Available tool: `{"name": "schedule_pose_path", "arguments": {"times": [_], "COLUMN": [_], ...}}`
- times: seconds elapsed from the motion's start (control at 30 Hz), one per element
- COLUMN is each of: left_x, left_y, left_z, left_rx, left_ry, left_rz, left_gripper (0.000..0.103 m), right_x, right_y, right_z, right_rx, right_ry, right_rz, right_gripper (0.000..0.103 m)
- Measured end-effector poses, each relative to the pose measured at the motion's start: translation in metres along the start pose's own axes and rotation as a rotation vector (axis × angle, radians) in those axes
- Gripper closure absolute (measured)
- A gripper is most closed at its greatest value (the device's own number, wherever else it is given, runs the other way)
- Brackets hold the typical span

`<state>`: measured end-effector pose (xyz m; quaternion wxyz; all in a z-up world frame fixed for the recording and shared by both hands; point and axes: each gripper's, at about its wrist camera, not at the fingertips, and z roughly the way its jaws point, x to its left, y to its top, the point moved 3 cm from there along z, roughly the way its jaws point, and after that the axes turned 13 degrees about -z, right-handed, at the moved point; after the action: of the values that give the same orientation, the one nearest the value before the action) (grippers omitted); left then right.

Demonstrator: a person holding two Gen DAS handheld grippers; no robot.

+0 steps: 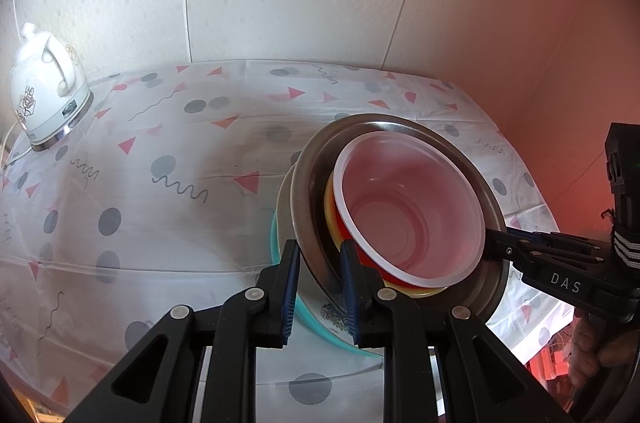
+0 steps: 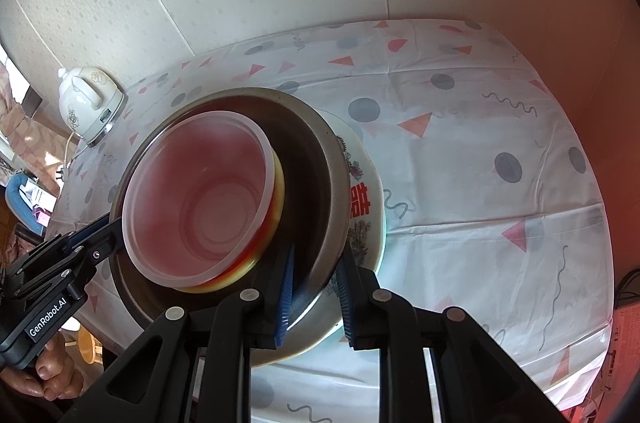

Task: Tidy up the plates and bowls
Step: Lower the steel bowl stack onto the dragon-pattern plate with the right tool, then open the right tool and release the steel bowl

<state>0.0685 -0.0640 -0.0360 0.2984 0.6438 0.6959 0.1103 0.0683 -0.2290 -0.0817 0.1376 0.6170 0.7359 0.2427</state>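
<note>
While the stack sits on the patterned tablecloth [image 1: 160, 223], the left gripper [image 1: 320, 287] and right gripper [image 2: 316, 291] each pinch opposite rims of the steel bowl [image 1: 312, 191], jaws nearly closed. Inside nests a translucent bowl [image 1: 408, 207] over what seems a yellow one; a floral plate [image 2: 364, 191] lies beneath.

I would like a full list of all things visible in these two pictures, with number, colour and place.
translucent plastic bowl: one, whitish, innermost of the nested stack
red-and-yellow bowl: one, directly under the plastic bowl
steel bowl: one, grey metal, holding both
flowered porcelain basin: one, white outside teal, under the steel bowl
electric kettle: one, white ceramic, table's far left
patterned tablecloth: one, white, covering the table
left gripper: black, clamping the steel rim
right gripper: black, clamping the opposite rim
</note>
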Motion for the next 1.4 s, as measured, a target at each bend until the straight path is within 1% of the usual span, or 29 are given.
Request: {"name": "schedule_pose_path", "arguments": {"times": [0.17, 0.27, 0.33, 0.43, 0.53, 0.67, 0.8, 0.87, 1.0, 1.2, 1.23, 1.3, 1.4], "left_x": [0.002, 0.005, 0.007, 0.009, 0.011, 0.012, 0.01, 0.009, 0.008, 0.009, 0.01, 0.011, 0.009], "left_y": [0.001, 0.002, 0.002, 0.002, 0.002, 0.002, 0.002, 0.002, 0.0, -0.002, -0.002, -0.002, -0.002], "left_z": [-0.007, -0.011, -0.014, -0.019, -0.025, -0.036, -0.049, -0.054, -0.06, -0.064, -0.064, -0.064, -0.065], "left_rx": [-0.028, -0.044, -0.052, -0.067, -0.087, -0.129, -0.175, -0.196, -0.221, -0.24, -0.24, -0.241, -0.246], "left_ry": [0.01, 0.02, 0.027, 0.035, 0.042, 0.056, 0.068, 0.078, 0.093, 0.102, 0.104, 0.101, 0.101], "left_rz": [-0.011, -0.021, -0.027, -0.037, -0.047, -0.058, -0.061, -0.06, -0.06, -0.07, -0.073, -0.079, -0.078], "left_gripper": [0.081, 0.076, 0.075, 0.07, 0.064, 0.055, 0.049, 0.049, 0.049, 0.049, 0.048, 0.042, 0.041], "right_x": [-0.003, -0.002, -0.001, 0.0, 0.0, 0.0, 0.002, 0.006, 0.02, 0.034, 0.035, 0.036, 0.036], "right_y": [0.0, -0.001, -0.001, -0.002, -0.003, -0.004, -0.004, -0.003, -0.002, -0.006, -0.006, -0.006, -0.007], "right_z": [-0.003, -0.003, -0.005, -0.009, -0.016, -0.029, -0.048, -0.054, -0.057, -0.051, -0.051, -0.052, -0.052], "right_rx": [-0.009, -0.011, -0.016, -0.026, -0.042, -0.081, -0.152, -0.177, -0.201, -0.196, -0.196, -0.197, -0.197], "right_ry": [0.014, 0.015, 0.014, 0.005, -0.008, -0.053, -0.176, -0.214, -0.258, -0.275, -0.276, -0.274, -0.272], "right_rz": [0.027, 0.029, 0.031, 0.036, 0.038, 0.044, 0.034, 0.027, -0.003, -0.034, -0.036, -0.036, -0.033], "right_gripper": [0.078, 0.077, 0.075, 0.072, 0.071, 0.071, 0.068, 0.066, 0.066, 0.066, 0.066, 0.065, 0.065]}}
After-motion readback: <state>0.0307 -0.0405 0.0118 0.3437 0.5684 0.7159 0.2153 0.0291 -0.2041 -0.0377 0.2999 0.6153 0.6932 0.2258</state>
